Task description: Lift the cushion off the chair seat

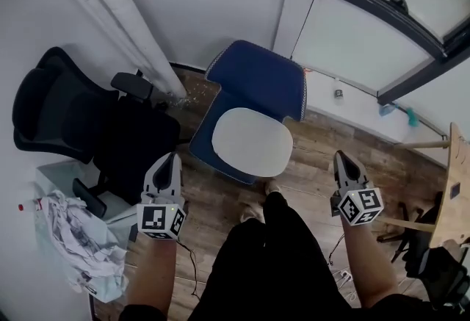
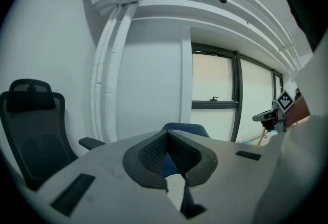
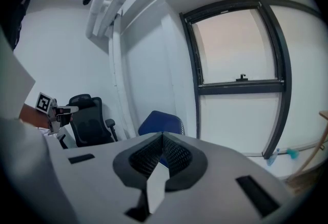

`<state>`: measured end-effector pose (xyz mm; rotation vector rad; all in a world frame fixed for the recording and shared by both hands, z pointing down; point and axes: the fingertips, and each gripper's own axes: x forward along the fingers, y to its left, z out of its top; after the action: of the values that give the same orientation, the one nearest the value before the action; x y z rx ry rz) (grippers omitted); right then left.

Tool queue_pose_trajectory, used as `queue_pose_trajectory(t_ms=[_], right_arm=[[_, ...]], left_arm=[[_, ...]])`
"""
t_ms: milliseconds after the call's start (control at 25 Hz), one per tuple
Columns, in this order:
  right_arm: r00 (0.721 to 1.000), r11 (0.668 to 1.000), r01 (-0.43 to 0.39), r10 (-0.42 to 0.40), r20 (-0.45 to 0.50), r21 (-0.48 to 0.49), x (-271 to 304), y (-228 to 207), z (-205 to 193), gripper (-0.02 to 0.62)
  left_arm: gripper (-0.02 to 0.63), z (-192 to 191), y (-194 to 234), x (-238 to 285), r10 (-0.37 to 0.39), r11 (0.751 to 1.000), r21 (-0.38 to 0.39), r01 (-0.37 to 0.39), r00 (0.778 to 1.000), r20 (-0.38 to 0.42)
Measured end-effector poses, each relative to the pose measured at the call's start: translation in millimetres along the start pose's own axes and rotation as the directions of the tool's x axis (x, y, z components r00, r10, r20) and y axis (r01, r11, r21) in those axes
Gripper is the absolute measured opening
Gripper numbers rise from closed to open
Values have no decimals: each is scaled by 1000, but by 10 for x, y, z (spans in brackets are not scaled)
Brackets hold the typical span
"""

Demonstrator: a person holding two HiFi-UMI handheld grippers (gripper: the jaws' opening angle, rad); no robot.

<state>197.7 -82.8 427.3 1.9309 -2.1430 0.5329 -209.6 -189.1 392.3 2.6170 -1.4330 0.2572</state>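
A white oval cushion (image 1: pixel 252 142) lies flat on the seat of a blue chair (image 1: pixel 258 78) that stands against the wall. My left gripper (image 1: pixel 171 159) hovers short of the seat's left front corner, shut, with nothing between its fingers. My right gripper (image 1: pixel 342 158) hangs to the right of the chair, apart from it and also shut with nothing held. In the left gripper view the jaws (image 2: pixel 167 133) meet at the tips, and the blue chair (image 2: pixel 185 128) shows just above them. The right gripper view has its shut jaws (image 3: pixel 163 136) under the blue chair (image 3: pixel 159 121).
A black office chair (image 1: pixel 70 117) stands close to the left of the blue one. White pipes (image 1: pixel 121 15) run down the wall behind it. A bin of crumpled paper (image 1: pixel 73 242) is at lower left, a wooden table (image 1: pixel 449 191) at right. The person's foot (image 1: pixel 272 186) is before the seat.
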Motion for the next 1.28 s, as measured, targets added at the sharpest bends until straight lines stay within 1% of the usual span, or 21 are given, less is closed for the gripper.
queue_pose_trajectory(t_ms=[200,320,400,480,680,840,960,1120,1200,1280], right_arm=[[999,999,-44,43,-25,-13,425,-92,-220,9],[997,998,-65,65,-32,10,714,-188,-429,9],[997,997,-70,72,-39,37,871,-225,-615,9],[995,996,-76,79,-59,45,981,-264,-830,9],[987,993,-103,108,-116,49,1284,-388,-1419,10],[989,993,-103,109,-103,65,1429,-437,-1732,9],[983,989,-117,128,-128,94,1562,-477,-2024,10],[964,978,-147,175,-203,144,1733,-502,-2467,11],[959,979,-150,178,-222,139,1770,-493,-2614,11],[961,983,-141,163,-221,115,1813,-493,-2709,10]], left_arm=[[5,-285,18,214,23,1000,4,-23,999,-48],[5,-457,42,392,48,999,7,-48,996,-74],[5,-514,27,527,42,999,22,-40,996,-78],[5,-620,-27,651,28,999,25,-26,996,-82],[5,-1109,-182,932,32,999,-4,-32,993,-115],[5,-1480,-300,1097,28,999,-17,-31,989,-148],[5,-1664,-356,1167,21,1000,-16,-23,987,-162],[5,-1947,-432,1243,1,1000,-3,-2,983,-182],[5,-2104,-490,1287,-19,1000,2,20,980,-196],[5,-2218,-554,1354,-48,999,1,49,978,-201]])
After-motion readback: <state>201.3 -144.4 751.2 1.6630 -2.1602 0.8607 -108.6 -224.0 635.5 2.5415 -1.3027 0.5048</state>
